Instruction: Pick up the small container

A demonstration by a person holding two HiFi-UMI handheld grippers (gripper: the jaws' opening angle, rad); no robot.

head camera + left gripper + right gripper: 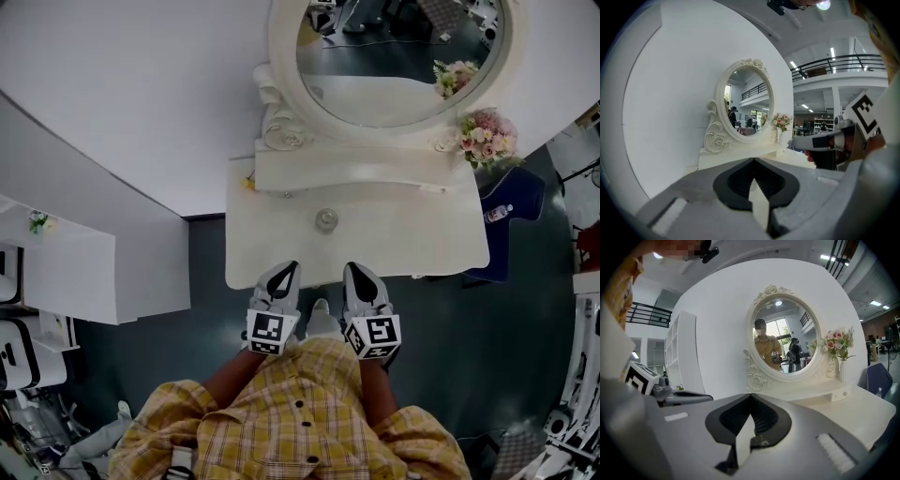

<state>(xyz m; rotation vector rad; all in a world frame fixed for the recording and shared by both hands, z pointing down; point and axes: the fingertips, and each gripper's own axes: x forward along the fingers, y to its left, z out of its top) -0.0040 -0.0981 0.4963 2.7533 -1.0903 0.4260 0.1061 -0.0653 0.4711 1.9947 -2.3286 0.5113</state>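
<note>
The small container (pixel 326 220), round and pale with a shiny lid, stands in the middle of the white dressing table (pixel 441 244). My left gripper (pixel 292 268) and right gripper (pixel 350 270) hover side by side over the table's front edge, short of the container and either side of it. Both are shut with nothing between their jaws. In the left gripper view the left gripper (pixel 753 161) has its jaws pressed together, and the right gripper (pixel 818 140) shows at the right. The right gripper (pixel 751 397) looks the same in its own view. The gripper bodies hide the container in both gripper views.
An oval mirror (pixel 403 56) in an ornate white frame stands at the table's back, with a vase of pink flowers (pixel 487 136) at its right. A blue chair (pixel 516 202) carrying a bottle (pixel 498 213) sits right of the table. White shelving (pixel 66 272) stands at left.
</note>
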